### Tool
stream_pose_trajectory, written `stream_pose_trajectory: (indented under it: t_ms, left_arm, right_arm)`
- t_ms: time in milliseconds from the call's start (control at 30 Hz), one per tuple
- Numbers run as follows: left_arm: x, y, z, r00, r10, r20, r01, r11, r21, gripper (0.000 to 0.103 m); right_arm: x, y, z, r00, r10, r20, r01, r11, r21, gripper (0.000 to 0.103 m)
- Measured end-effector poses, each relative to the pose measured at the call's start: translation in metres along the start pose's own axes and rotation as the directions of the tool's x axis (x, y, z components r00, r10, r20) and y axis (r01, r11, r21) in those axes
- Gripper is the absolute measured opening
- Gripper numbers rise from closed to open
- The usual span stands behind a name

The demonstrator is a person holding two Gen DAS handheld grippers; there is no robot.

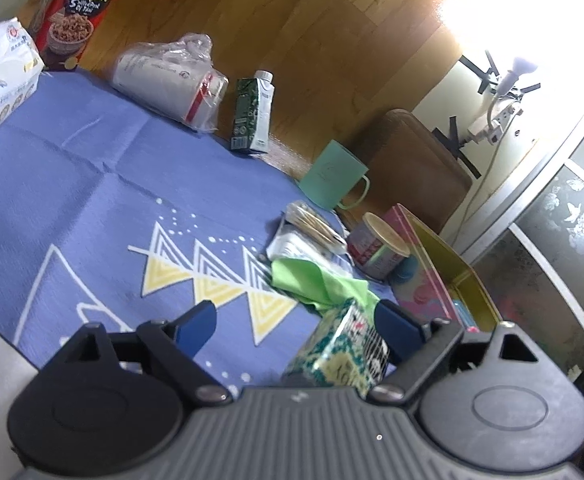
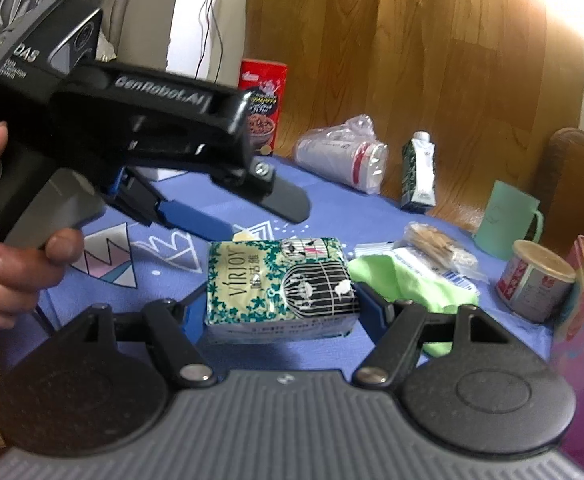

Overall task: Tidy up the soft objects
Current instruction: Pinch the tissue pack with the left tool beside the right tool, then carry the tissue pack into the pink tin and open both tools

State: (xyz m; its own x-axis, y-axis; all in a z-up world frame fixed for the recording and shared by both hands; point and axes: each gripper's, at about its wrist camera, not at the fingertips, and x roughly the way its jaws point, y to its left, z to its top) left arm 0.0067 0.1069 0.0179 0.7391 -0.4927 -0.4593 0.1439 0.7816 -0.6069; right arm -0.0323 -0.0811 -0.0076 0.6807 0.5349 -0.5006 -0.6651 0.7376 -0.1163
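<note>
Hovering at left above the blue cloth (image 2: 92,312), left gripper (image 2: 252,216) with fingers spread and empty, tissue pack (image 2: 280,284) lying on the cloth between the right gripper (image 2: 280,308) pads, apparently clamped, green cloth (image 2: 408,280) just right.

Home dining or living room. A table is wearing a blue patterned tablecloth (image 1: 72,168), wood-plank floor (image 1: 312,40) is showing beyond. Household clutter is sitting on it: red cereal box (image 1: 80,8), drink carton (image 1: 254,114), mint mug (image 1: 334,176), bagged paper cups (image 1: 168,80). A brown padded chair (image 1: 416,160) is standing alongside.
</note>
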Motion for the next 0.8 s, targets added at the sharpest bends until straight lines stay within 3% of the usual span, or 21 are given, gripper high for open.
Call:
stream_pose_trajectory:
  t_ms: [133,200,300,500,633,800]
  left_arm:
    - [0.003,-0.008,-0.002,0.999,-0.04,-0.03,0.04,0.999,-0.005,0.084]
    - [0.009,-0.016,-0.003,0.997,-0.057,-0.056,0.058,0.998,0.013,0.066]
    - [0.017,-0.032,-0.004,0.99,-0.106,-0.095,0.109,0.993,0.034,0.048]
    - [0.045,-0.087,0.007,0.978,-0.166,-0.129,0.184,0.973,0.138,0.046]
    - [0.082,-0.136,0.009,0.96,-0.212,-0.183,0.251,0.941,0.225,0.046]
    - [0.137,-0.184,0.002,0.932,-0.246,-0.268,0.316,0.912,0.26,0.046]
  right_arm:
    - [-0.008,-0.003,0.001,0.999,-0.026,0.026,0.026,1.0,-0.001,0.076]
    - [-0.012,-0.005,0.001,0.999,-0.031,0.037,0.031,1.0,0.004,0.076]
    - [-0.018,-0.007,0.001,0.997,-0.048,0.062,0.049,0.999,-0.006,0.076]
    - [-0.042,-0.029,0.002,0.98,-0.16,0.119,0.162,0.987,0.001,0.076]
    - [-0.065,-0.058,-0.001,0.952,-0.275,0.137,0.27,0.961,0.051,0.076]
    - [-0.087,-0.102,-0.015,0.912,-0.396,0.108,0.382,0.915,0.129,0.076]
